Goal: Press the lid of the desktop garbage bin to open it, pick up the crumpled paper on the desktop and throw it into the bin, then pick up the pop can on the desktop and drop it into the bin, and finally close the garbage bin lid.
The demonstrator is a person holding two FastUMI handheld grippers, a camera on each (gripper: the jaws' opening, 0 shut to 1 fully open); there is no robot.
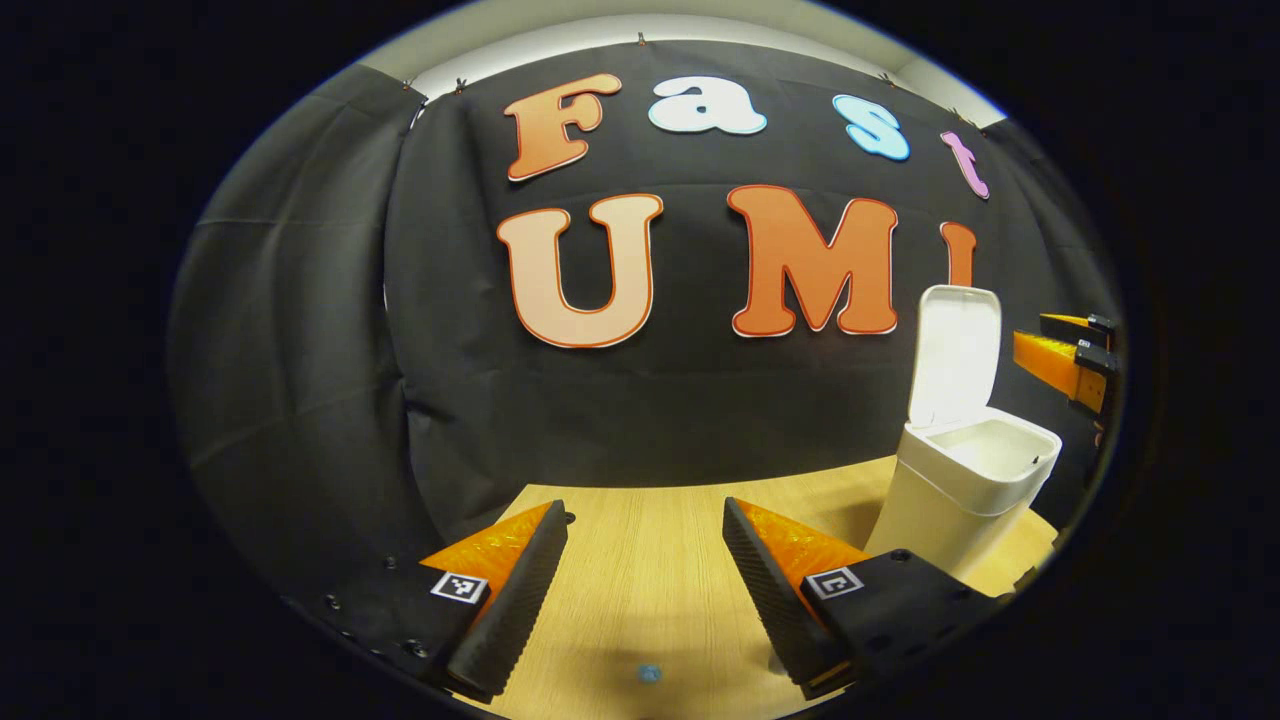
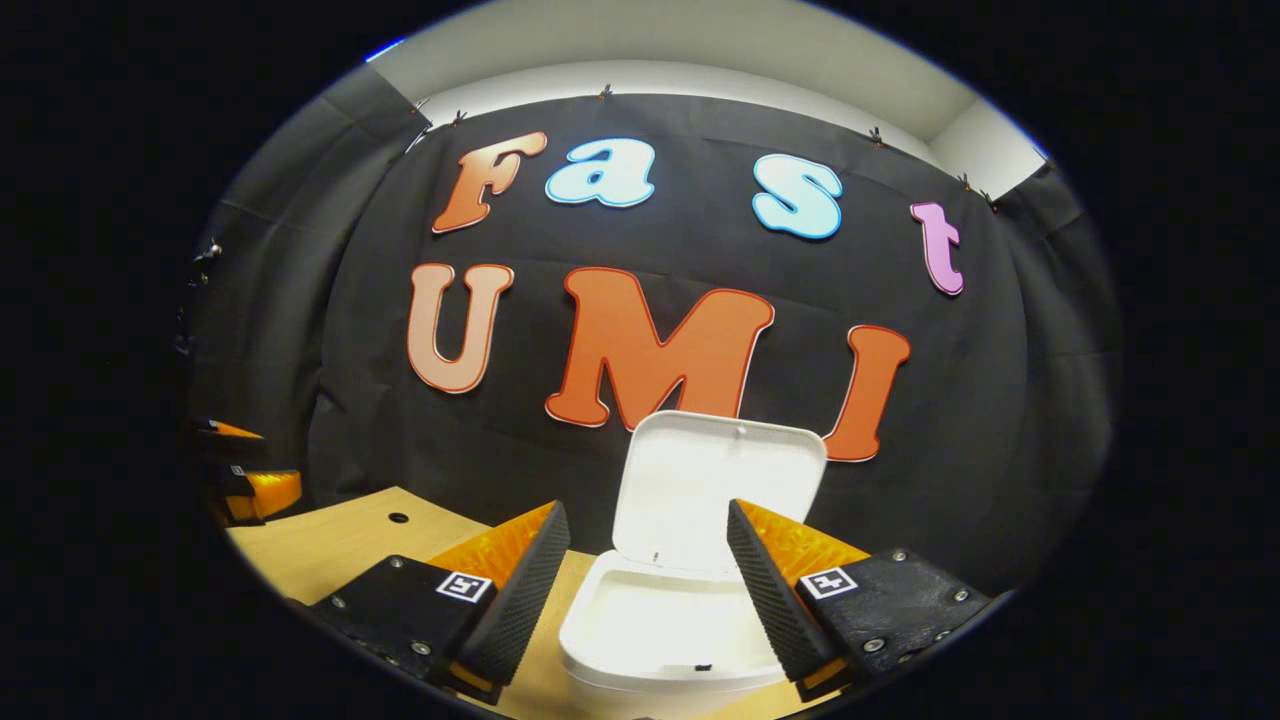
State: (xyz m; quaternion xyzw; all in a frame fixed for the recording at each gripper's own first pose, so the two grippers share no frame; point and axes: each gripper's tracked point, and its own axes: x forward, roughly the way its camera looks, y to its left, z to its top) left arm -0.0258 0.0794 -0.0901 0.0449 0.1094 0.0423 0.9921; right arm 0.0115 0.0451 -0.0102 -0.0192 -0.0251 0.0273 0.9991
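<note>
The white garbage bin stands on the wooden desktop at the right of the left gripper view, its lid swung up and upright. In the right gripper view the bin sits straight ahead and below, mouth open, with the raised lid behind it. My right gripper hovers open just above the bin's mouth with nothing between its fingers. My left gripper is open over bare desktop, left of the bin. The right gripper appears at the far right edge of the left gripper view, beside the lid.
The light wooden desktop runs back to the black cloth wall. A small blue spot lies on the wood between the left fingers. A round hole marks the desktop at the left of the right gripper view, near the left gripper.
</note>
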